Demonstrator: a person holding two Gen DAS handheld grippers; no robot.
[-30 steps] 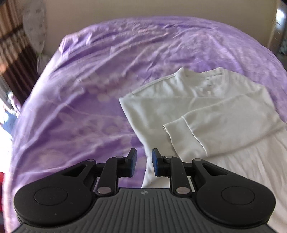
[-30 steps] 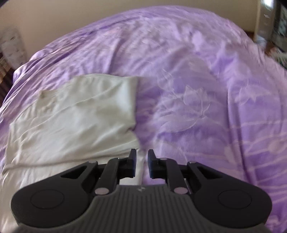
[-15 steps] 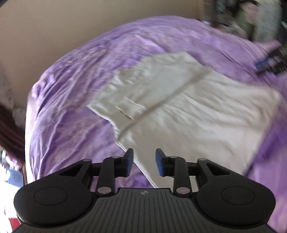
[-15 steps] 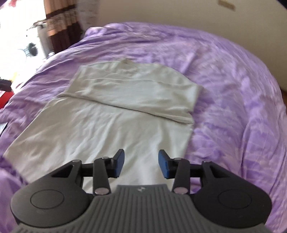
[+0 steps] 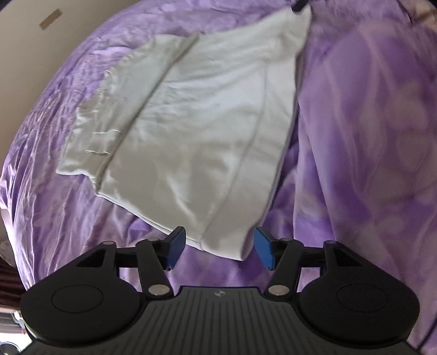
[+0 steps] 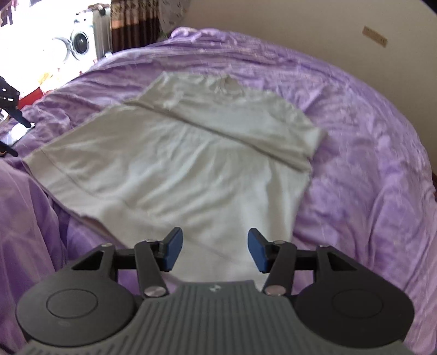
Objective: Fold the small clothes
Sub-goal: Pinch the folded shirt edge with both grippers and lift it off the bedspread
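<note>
The left tool (image 5: pixel 220 247) hangs with its blue-padded jaws spread wide and nothing between them, right over the near hem corner of the pale cream long-sleeved shirt (image 5: pixel 196 131). The right tool (image 6: pixel 215 252) is likewise spread wide and empty, poised above the shirt's (image 6: pixel 174 174) lower edge, with the cloth showing between its pads; whether either tool touches the fabric cannot be told.

The shirt lies flat on the bed, on a wrinkled purple satin bedspread with a faint floral print (image 5: pixel 368 136). From the right wrist view its hem sits nearest and its neckline farthest, and a sleeve is folded across the chest as a band running toward the shirt's right-hand side. In the left wrist view the same fold shows as a ridge along the shirt's left part.

Beyond the shirt's far left corner stand a white front-loading washing machine (image 6: pixel 79 41) and a brown striped curtain (image 6: pixel 133 24). A beige wall (image 6: pixel 300 32) rises behind the bed.
</note>
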